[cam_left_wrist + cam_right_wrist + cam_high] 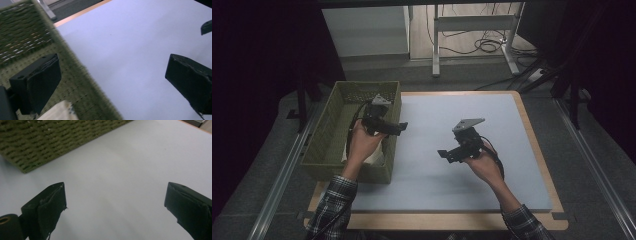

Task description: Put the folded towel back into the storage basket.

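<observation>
Both grippers' fingers gape empty, the left gripper [398,128] straddling the basket [328,131] rim.

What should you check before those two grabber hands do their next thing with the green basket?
1. Left gripper open: ok. In its own view the jaws stand wide apart with nothing between them.
2. Right gripper open and empty: ok. Its jaws are wide apart over the bare mat.
3. Left gripper placed at the basket: ok. It straddles the near rim, one jaw over the inside and one over the mat.
4. Something in the basket to pick: ok. A pale cloth-like thing lies on the bottom.
5. What that pale thing is: cannot tell. It is partly hidden.
6. The two grippers apart from each other: ok. Open mat lies between them.
</observation>
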### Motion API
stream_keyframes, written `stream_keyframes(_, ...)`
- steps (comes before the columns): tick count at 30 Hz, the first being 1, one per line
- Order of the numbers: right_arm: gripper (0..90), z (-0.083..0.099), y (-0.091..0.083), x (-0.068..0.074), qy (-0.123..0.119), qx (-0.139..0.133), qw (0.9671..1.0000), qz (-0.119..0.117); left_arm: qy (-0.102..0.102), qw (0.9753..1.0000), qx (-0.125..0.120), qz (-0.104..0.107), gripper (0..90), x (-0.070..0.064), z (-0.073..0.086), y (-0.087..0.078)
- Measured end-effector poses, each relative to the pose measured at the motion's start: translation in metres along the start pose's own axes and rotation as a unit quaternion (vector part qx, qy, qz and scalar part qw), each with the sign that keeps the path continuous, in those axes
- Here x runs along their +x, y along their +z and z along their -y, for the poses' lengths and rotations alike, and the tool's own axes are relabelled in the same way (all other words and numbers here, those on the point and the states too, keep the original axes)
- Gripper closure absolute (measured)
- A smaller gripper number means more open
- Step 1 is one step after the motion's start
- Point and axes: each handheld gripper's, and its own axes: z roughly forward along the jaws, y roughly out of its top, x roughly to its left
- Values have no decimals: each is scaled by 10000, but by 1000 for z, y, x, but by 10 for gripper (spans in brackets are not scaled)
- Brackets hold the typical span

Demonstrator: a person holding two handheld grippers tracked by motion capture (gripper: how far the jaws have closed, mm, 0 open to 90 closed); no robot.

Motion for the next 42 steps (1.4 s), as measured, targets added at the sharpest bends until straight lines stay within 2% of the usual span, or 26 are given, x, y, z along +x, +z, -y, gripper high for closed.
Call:
stream_keyframes(10, 41, 22, -18, -15, 161, -12, 9997, 176, 130, 9997, -21, 201, 0, -23, -8, 14)
stream_keyframes(11, 41, 27, -23, -18, 185, -24, 9996, 206, 160, 9994, -63, 307, 0, -29, -10, 17)
stream_keyframes(15, 41, 34, -30, -22, 239, -27, 9994, 256, 273, 9989, -85, 371, 0, -42, -13, 24)
stream_keyframes(16, 41, 37, -32, -23, 256, -29, 9993, 278, 273, 9989, -85, 371, 0, -42, -13, 24)
stream_keyframes(19, 41, 43, -38, -25, 289, -15, 9990, 328, 367, 9982, -110, 455, 0, -56, -15, 29)
stream_keyframes(24, 41, 53, -46, -29, 364, -44, 9986, 371, 372, 9972, -172, 631, 0, -70, -15, 33)
stream_keyframes(25, 41, 58, -49, -31, 383, -51, 9985, 396, 389, 9968, -202, 662, 0, -77, -13, 36)
stream_keyframes(26, 41, 58, -49, -31, 383, -51, 9985, 396, 389, 9968, -202, 662, 0, -77, -13, 36)
stream_keyframes(27, 41, 64, -53, -33, 434, -59, 9982, 416, 408, 9962, -216, 743, 0, -85, -10, 39)
stream_keyframes(29, 41, 69, -55, -34, 458, -54, 9980, 442, 408, 9960, -214, 766, 0, -89, -9, 40)
stream_keyframes(30, 41, 72, -56, -34, 466, -51, 9979, 452, 496, 9951, -219, 821, 0, -100, -6, 43)
stream_keyframes(31, 41, 75, -57, -35, 467, -60, 9978, 473, 569, 9949, -212, 806, 0, -105, -4, 45)
stream_keyframes(32, 41, 78, -58, -35, 489, -62, 9976, 487, 569, 9949, -212, 806, 0, -105, -4, 45)
stream_keyframes(33, 41, 81, -60, -35, 493, -57, 9975, 501, 670, 9941, -156, 844, 0, -115, 0, 49)
stream_keyframes(34, 41, 83, -61, -35, 516, -61, 9974, 506, 690, 9936, -149, 877, 0, -119, 2, 52)
stream_keyframes(40, 41, 99, -68, -36, 552, -62, 9967, 595, 772, 9919, -95, 1001, 0, -133, 17, 61)
stream_keyframes(42, 41, 108, -72, -37, 582, -63, 9963, 637, 743, 9912, -52, 1091, 0, -138, 29, 68)
